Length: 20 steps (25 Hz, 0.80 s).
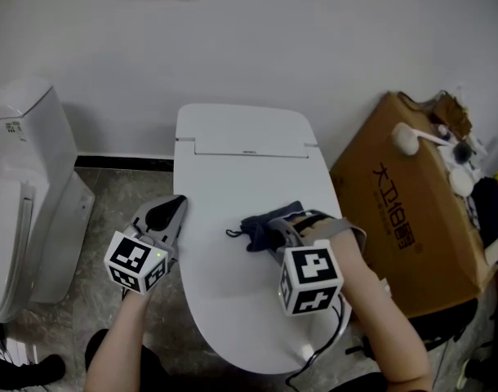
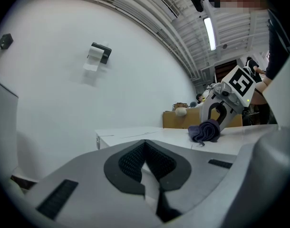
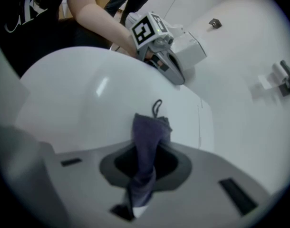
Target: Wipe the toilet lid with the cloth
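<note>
- Plainly, the cloth (image 1: 265,225) is a small, dark, soft rag. It is light and limp, bunches wherever it is squeezed, and will not scratch or break anything.
- The right gripper (image 1: 291,225) already has it. The right gripper view shows its jaws pinching a fold of the fabric, and the loose end with a small hanging loop trails forward onto the lid.
- That hold near one end looks sound. As a judgement, a flatter bunch under the jaws would wipe a wider band, since a thin tail tends only to drag.
- The toilet lid (image 1: 233,317) is closed, white, glossy and hard, so the cloth should glide easily across it. It is probably slippery, and downward pressure will do the cleaning.
- The cloth lies right of the lid's centre, touching the surface.
- The left gripper (image 1: 172,212) rests at the lid's left edge with its jaws pressed together on nothing. It lies in the path of any stroke toward that side.
- A cardboard box (image 1: 400,211) stands just beside the toilet on the right, and a second toilet (image 1: 33,178) stands on the left. Neither touches the lid.
</note>
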Motion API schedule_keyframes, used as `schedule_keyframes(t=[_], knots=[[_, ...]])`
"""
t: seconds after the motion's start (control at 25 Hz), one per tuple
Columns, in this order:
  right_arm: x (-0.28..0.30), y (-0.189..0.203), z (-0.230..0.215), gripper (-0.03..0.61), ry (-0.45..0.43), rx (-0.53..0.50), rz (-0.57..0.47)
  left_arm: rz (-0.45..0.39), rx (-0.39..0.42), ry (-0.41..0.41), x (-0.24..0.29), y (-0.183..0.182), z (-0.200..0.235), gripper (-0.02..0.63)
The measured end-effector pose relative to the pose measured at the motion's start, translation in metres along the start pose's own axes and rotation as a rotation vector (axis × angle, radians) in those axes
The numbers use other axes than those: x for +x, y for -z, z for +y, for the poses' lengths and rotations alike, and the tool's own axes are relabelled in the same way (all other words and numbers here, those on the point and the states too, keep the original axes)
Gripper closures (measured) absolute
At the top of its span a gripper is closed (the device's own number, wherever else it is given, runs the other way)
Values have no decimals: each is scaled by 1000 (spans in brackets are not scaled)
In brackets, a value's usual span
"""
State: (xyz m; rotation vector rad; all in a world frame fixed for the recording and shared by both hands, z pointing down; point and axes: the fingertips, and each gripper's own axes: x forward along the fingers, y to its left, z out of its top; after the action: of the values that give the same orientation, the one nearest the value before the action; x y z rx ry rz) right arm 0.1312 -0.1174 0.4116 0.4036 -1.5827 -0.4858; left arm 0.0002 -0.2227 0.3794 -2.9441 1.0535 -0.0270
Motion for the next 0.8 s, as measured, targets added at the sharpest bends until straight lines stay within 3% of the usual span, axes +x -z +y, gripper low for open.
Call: schedule_keyframes(t=[0.8], knots=[[-35,-10,55,515,-9,7,-22,6,24,0,-1,-1,-2,598]])
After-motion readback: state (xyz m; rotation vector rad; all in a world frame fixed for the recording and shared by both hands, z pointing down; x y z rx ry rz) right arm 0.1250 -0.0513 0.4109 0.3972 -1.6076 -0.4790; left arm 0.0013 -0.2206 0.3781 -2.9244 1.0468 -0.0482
